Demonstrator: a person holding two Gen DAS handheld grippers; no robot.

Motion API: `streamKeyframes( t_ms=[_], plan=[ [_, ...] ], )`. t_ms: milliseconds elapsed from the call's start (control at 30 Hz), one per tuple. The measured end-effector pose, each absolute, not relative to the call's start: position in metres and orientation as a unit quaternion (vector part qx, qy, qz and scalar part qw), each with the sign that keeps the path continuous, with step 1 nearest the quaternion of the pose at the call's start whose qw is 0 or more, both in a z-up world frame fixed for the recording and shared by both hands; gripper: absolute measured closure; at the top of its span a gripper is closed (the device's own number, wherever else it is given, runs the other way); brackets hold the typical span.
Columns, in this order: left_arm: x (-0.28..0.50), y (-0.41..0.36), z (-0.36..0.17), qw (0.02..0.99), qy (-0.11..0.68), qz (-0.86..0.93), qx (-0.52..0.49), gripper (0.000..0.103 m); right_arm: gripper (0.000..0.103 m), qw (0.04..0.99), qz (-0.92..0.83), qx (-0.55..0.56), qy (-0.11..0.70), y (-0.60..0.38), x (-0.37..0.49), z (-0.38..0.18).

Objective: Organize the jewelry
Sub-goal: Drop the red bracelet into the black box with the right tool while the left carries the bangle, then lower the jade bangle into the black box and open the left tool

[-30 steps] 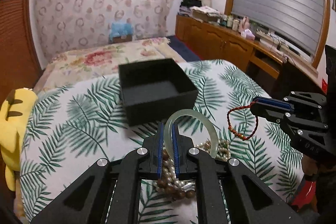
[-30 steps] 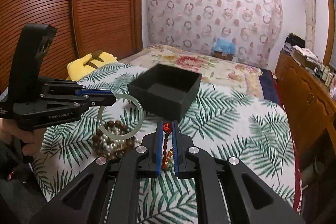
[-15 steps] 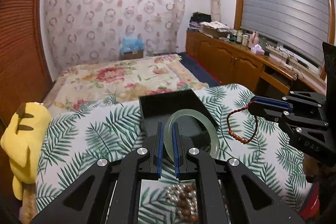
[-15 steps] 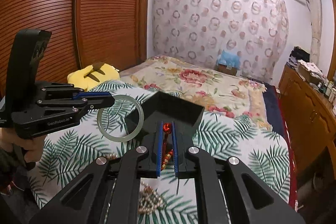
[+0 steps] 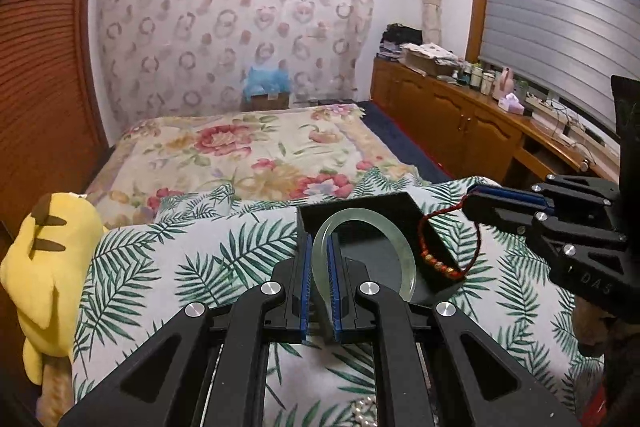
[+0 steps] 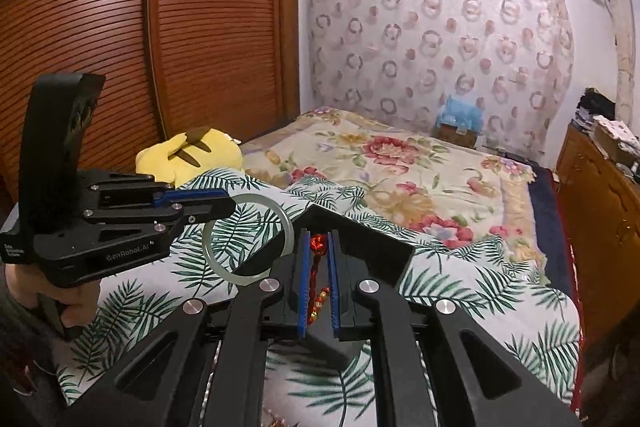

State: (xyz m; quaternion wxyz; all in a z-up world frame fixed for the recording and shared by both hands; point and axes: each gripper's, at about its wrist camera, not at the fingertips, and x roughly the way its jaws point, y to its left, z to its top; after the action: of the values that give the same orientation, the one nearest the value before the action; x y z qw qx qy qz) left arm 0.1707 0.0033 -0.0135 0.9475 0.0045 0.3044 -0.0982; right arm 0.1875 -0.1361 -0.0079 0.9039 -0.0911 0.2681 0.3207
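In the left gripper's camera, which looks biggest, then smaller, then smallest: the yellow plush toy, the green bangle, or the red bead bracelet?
1. Yellow plush toy
2. Green bangle
3. Red bead bracelet, only slightly smaller; the bangle sits nearer the camera, so that's unsure.

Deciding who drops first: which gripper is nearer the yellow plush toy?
Left. The left gripper, holding the jade bangle, is on the side of the yellow plush toy; the right gripper, with the red bracelet, is beyond it.

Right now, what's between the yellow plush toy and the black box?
Only bare leaf-print cover lies between the yellow plush toy and the black box, seen from the left wrist.
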Motion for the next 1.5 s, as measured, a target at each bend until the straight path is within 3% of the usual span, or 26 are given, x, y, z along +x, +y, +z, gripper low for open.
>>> streamKeyframes(
  t_ms=[267, 333, 367, 967, 1500],
  plan=[
    [0.193, 0.007, -0.017, 0.945, 0.314, -0.095, 0.003, 0.096, 0.093, 0.893, 0.325, -0.09, 0.298, -0.131, 0.215, -0.031],
    [0.199, 0.005, -0.018, 0.944, 0.317, -0.097, 0.003, 0.096, 0.066, 0.891, 0.327, -0.086, 0.303, -0.133, 0.219, -0.034],
    [0.201, 0.003, -0.019, 0.943, 0.318, -0.098, 0.004, 0.096, 0.063, 0.89, 0.329, -0.082, 0.306, -0.135, 0.221, -0.035],
    [0.237, -0.034, -0.051, 0.925, 0.36, -0.121, 0.036, 0.096, 0.063, 0.902, 0.286, -0.072, 0.316, -0.175, 0.219, -0.045],
    [0.228, -0.042, -0.046, 0.922, 0.363, -0.127, 0.038, 0.094, 0.063, 0.907, 0.28, -0.066, 0.307, -0.182, 0.201, -0.039]
  ],
)
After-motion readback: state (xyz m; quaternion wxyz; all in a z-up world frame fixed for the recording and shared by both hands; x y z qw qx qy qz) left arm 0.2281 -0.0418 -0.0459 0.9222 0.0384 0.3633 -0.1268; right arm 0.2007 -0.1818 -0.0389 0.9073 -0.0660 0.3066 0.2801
